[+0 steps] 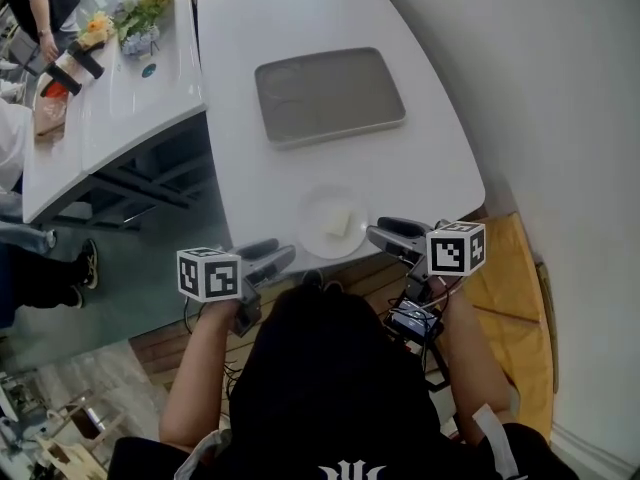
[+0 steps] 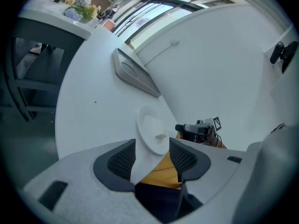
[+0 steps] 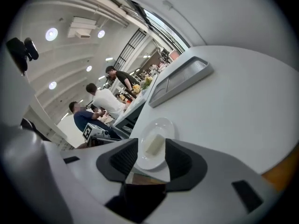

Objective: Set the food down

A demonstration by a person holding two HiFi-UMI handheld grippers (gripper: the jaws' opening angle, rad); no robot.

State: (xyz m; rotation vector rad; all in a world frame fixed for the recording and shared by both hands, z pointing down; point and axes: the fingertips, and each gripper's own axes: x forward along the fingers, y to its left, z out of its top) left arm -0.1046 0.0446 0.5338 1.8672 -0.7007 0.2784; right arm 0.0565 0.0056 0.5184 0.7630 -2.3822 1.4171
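A small white plate (image 1: 322,236) rests at the near edge of the white table (image 1: 440,158), with a pale block of food (image 1: 339,221) on it. My left gripper (image 1: 283,258) is at the plate's left rim and my right gripper (image 1: 376,233) at its right rim. Both are open. In the left gripper view the plate (image 2: 148,133) stands on the table between the spread jaws of the left gripper (image 2: 153,147), with no pad pressing on it. The right gripper view shows the plate (image 3: 161,127) and the food (image 3: 154,145) lying just past the right gripper (image 3: 152,149).
A grey rectangular tray (image 1: 330,96) lies further back on the table. At the left a second table (image 1: 120,98) carries flowers (image 1: 140,13) and other items, with people beside it. A yellow-brown mat (image 1: 510,268) lies on the floor to the right.
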